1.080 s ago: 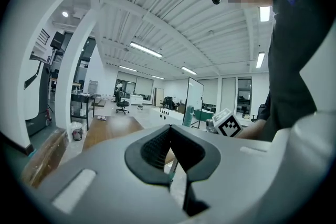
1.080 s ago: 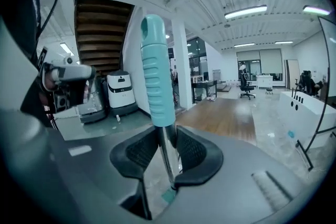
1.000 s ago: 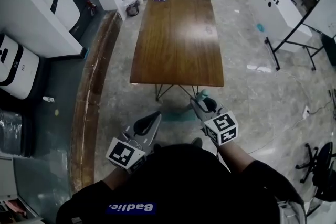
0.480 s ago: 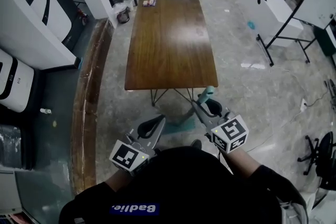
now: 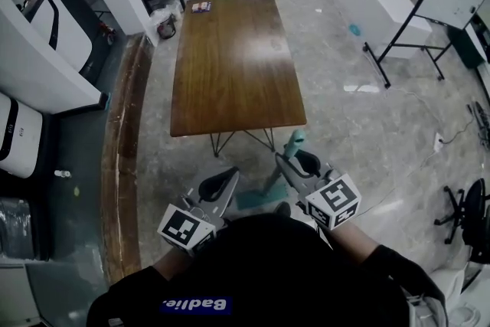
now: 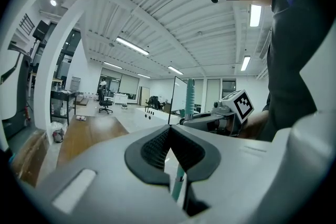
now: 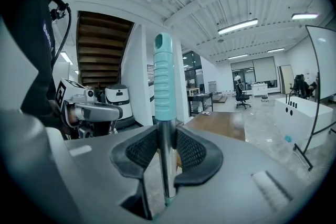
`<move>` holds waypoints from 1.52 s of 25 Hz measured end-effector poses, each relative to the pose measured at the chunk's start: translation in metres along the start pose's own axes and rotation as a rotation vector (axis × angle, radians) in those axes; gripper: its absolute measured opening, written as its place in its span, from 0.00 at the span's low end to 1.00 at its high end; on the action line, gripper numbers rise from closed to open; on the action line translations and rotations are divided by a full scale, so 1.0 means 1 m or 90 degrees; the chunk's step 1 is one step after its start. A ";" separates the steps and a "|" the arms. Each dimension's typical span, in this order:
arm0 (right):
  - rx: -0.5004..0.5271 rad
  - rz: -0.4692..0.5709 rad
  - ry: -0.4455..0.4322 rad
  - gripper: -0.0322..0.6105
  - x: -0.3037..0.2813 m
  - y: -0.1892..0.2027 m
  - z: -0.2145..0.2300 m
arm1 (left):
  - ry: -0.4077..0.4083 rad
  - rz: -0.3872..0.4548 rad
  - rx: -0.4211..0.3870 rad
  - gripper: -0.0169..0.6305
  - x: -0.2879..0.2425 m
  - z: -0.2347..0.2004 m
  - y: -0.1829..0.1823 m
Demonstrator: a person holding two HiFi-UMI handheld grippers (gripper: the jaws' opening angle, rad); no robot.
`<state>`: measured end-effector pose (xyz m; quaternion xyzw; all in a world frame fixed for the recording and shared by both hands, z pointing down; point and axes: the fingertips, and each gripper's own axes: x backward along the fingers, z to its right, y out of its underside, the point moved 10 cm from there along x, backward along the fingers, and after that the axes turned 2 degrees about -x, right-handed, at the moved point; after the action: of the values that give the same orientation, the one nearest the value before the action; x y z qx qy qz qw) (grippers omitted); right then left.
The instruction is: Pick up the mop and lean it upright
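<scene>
Currently right gripper [image 5: 291, 158] clamps mop handle [image 7: 163, 76] upright; left gripper [image 5: 222, 181] closed, empty. Hold shaft plumb, lean gently against table [image 5: 230, 65] edge.

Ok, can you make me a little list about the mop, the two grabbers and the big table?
mop: stands roughly upright, teal grip on top, shiny metal pole below
mop head: teal, flat, down at the floor near the person's feet
right gripper: shut on the metal pole, just under the teal grip
left gripper: jaws together, holding nothing, beside the mop
table: long, brown wood, just ahead of the grippers
mop leaning on anything: not yet
</scene>
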<state>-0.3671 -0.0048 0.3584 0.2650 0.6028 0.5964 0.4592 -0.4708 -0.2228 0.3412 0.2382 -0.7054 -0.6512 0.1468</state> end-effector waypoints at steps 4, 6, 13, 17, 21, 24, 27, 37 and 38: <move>0.000 -0.002 0.005 0.22 0.012 0.001 0.009 | 0.011 0.001 -0.013 0.06 -0.014 0.003 0.002; -0.002 -0.005 0.008 0.22 0.018 0.003 0.015 | 0.018 0.002 -0.021 0.06 -0.023 0.004 0.003; 0.005 0.032 0.015 0.22 0.040 -0.004 0.043 | 0.049 -0.007 -0.024 0.06 -0.060 0.015 -0.007; 0.001 0.050 0.025 0.22 0.065 -0.009 0.071 | 0.064 -0.013 -0.031 0.06 -0.093 0.026 -0.012; 0.002 0.076 0.043 0.22 0.095 -0.011 0.107 | 0.078 -0.011 -0.024 0.06 -0.134 0.046 -0.018; 0.003 0.093 0.066 0.22 0.118 -0.013 0.136 | 0.089 0.008 -0.031 0.06 -0.167 0.057 -0.027; 0.003 0.097 0.103 0.22 0.142 -0.014 0.160 | 0.115 0.007 -0.038 0.06 -0.194 0.067 -0.033; 0.027 0.061 0.219 0.22 0.183 -0.018 0.241 | 0.225 0.003 -0.014 0.06 -0.285 0.063 -0.029; 0.028 0.056 0.221 0.22 0.184 -0.020 0.251 | 0.234 0.005 -0.010 0.06 -0.296 0.058 -0.029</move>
<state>-0.2244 0.2714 0.3286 0.1939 0.6738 0.6393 0.3156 -0.2473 -0.0186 0.3363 0.3489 -0.6628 -0.6016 0.2775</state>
